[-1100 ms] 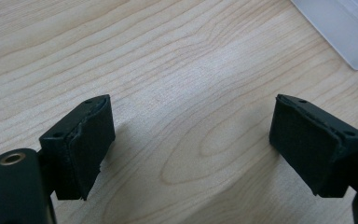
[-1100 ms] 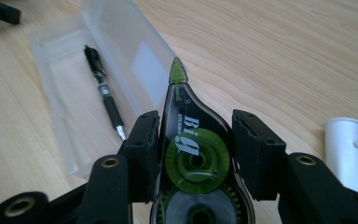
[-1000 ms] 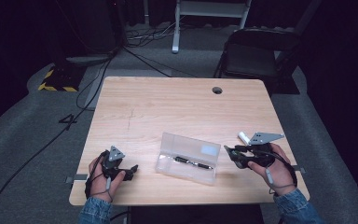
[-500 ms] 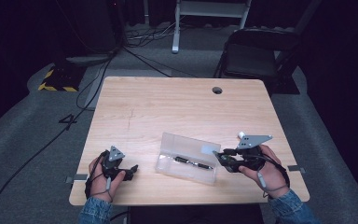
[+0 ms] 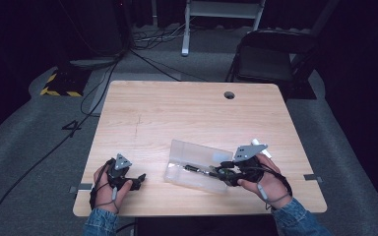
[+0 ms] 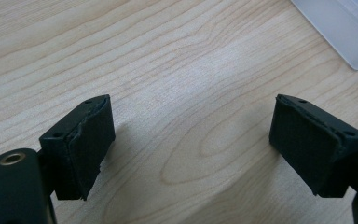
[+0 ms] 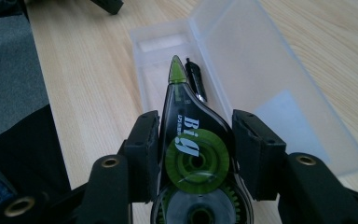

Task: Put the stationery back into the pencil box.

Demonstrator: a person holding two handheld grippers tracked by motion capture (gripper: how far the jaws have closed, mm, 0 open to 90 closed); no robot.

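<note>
A clear plastic pencil case (image 5: 202,152) lies open on the wooden table (image 5: 177,113), with a black pen (image 5: 193,169) in its near tray. My right gripper (image 5: 221,172) is shut on a black and green correction tape dispenser (image 7: 196,154). The dispenser's green tip points over the case's tray (image 7: 261,60), just beside the pen (image 7: 196,79). At the table's front left my left gripper (image 5: 139,179) rests open, nothing between its pads (image 6: 88,140). A corner of the case (image 6: 345,28) lies ahead of it to the right.
A small white object (image 5: 262,146) lies on the table just behind my right hand. A round hole (image 5: 229,95) sits near the table's far edge. A dark chair (image 5: 270,59) stands beyond the far right corner, and cables run across the floor at left.
My right gripper has moved left with the correction tape, from the table's right side to the open case. The left gripper has stayed put.
</note>
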